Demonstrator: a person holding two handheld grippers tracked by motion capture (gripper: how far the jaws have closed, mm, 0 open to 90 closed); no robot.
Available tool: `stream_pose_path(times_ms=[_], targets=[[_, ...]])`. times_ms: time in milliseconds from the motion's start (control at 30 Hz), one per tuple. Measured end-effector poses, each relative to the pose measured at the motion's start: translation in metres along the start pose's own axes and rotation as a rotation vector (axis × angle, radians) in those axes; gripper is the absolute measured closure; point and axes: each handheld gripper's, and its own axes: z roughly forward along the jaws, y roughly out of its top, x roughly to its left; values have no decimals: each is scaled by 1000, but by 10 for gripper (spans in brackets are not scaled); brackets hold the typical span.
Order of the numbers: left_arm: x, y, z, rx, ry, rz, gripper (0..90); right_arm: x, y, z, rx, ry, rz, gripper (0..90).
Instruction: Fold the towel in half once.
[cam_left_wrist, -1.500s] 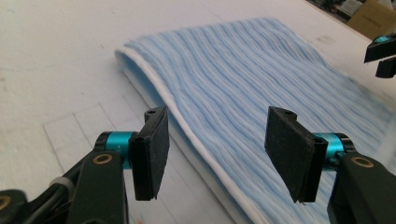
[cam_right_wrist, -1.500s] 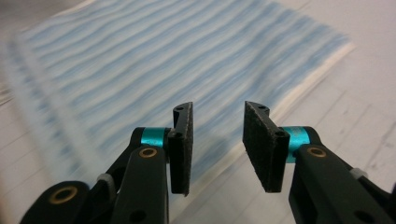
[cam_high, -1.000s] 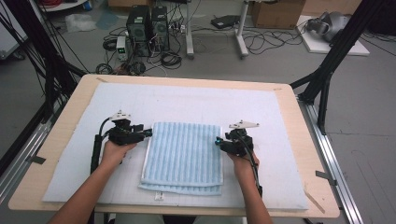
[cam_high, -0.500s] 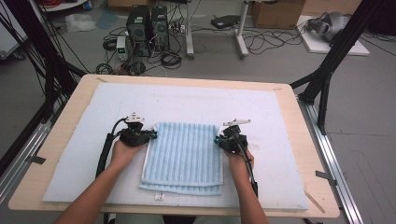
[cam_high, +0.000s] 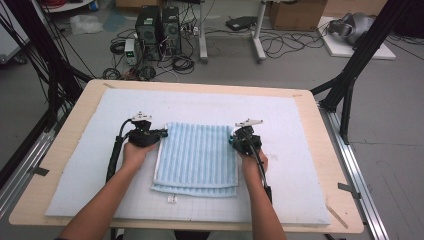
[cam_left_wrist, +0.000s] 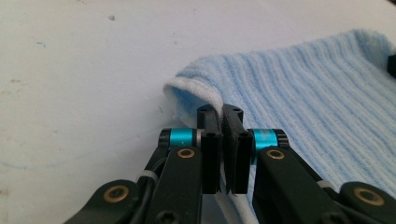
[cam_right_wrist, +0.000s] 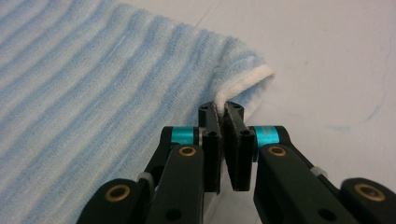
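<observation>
- One folded light-blue towel (cam_high: 197, 157) mid-worktop (cam_high: 320, 165) on the white mat (cam_high: 280, 115); two claws.
- Towel ribs and long axis run from near edge to far edge.
- Left claw (cam_high: 161, 134) pinched closed on the towel's far-left corner, white hem between the pads (cam_left_wrist: 211, 122).
- Right claw (cam_high: 232, 141) likewise clamped on the far-right corner; hem caught between the pads (cam_right_wrist: 232, 122).

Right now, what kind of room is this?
Probably a lab or workshop: black computer towers and tangled black cables on the grey floor, and a wooden table framed by black metal struts.
</observation>
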Motion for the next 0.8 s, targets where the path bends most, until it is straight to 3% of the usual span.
stream_pose_path(times_ms=[133, 233, 300, 433, 467, 500, 567, 667, 800], targets=[[5, 4, 7, -32, 15, 11, 858, -4, 10, 9, -10, -25, 1, 860], [8, 4, 11, -25, 16, 6, 858, -7, 17, 12, -16, -33, 0, 858], [9, 5, 13, -32, 14, 7, 857, -6, 18, 12, -32, -45, -4, 858], [9, 7, 16, -38, 23, 19, 844, -7, 15, 18, -9, -60, 3, 826], [9, 6, 16, -26, 24, 24, 835, -8, 15, 18, -16, -64, 4, 763], [10, 6, 15, -23, 21, 16, 804, -9, 15, 18, -23, -68, 19, 629], [12, 6, 13, -15, 12, -15, 670, -11, 14, 15, -37, -60, 68, 468], [12, 4, 6, -29, -7, -26, 503, -10, 13, 8, -53, -52, 50, 394], [10, 1, -5, -60, -49, -17, 429, -7, 9, -3, -79, -18, 5, 342]])
